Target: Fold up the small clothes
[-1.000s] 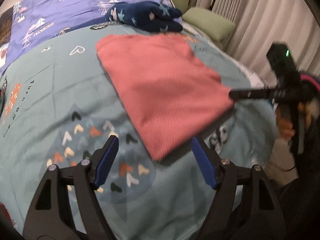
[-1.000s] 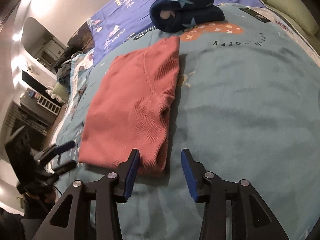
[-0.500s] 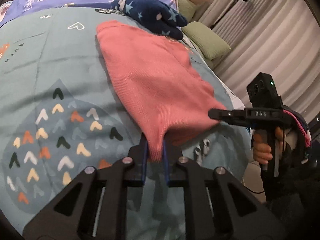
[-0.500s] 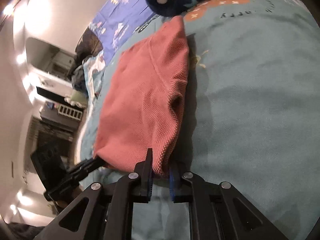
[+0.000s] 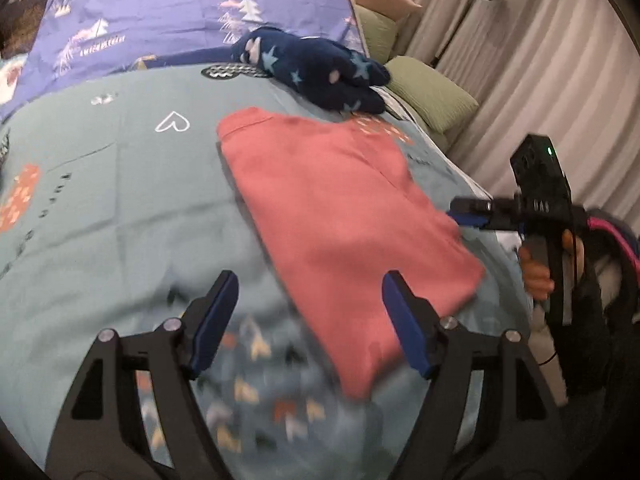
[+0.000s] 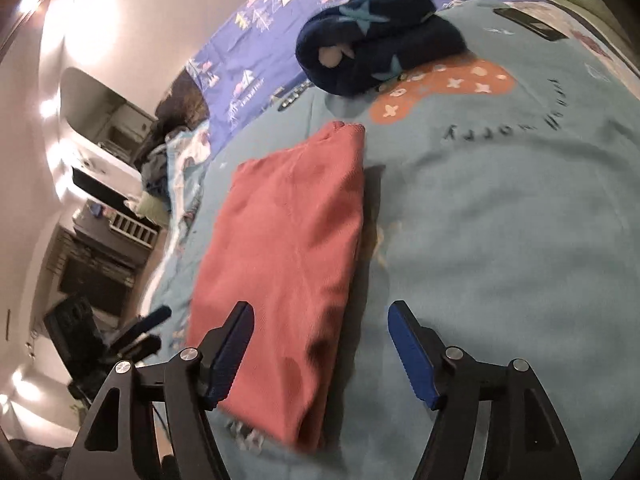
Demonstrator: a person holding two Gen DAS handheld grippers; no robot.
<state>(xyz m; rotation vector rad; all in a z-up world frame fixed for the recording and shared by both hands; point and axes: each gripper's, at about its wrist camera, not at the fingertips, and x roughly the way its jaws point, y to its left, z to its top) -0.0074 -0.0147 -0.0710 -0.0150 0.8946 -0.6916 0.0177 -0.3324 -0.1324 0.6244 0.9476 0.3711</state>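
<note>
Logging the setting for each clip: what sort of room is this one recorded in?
Most likely a bedroom at home. The folded pink garment lies on a bed's teal printed quilt, with green pillows at its head, curtains beside it, and shelves and furniture along the far wall.

A plain salmon-pink garment (image 5: pixel 344 216) lies on a teal bedspread (image 5: pixel 120 200) printed with small hearts and an orange patch, beside a navy bundle (image 5: pixel 320 72) with pale blue stars and a purple sheet (image 5: pixel 160 12) patterned with white trees.
</note>
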